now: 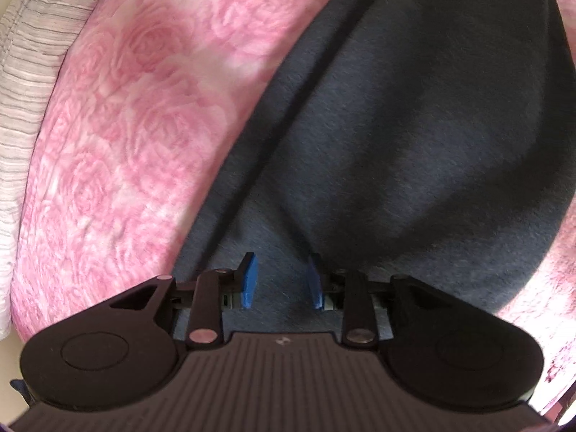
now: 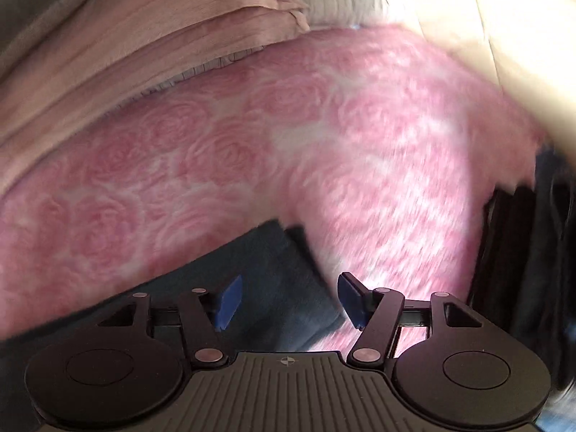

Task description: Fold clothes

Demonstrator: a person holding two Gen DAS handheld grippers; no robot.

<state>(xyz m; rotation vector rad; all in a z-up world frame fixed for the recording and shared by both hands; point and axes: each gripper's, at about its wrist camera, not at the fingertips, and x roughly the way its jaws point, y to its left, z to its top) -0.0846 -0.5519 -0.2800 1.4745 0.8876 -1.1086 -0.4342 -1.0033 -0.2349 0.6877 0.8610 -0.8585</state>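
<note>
Navy garment (image 1: 396,126) — beneath both parted grippers (image 1: 282,280).

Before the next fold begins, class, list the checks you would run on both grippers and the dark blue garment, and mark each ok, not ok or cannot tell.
1. Left gripper open: ok.
2. Right gripper open: ok.
3. Dark blue garment lies on the pink rose blanket: ok.
4. Garment smooth: not ok, a long crease runs across it.
5. Garment edge between the right fingers: cannot tell, the view is blurred.
6. Left fingers touching cloth: cannot tell.
</note>
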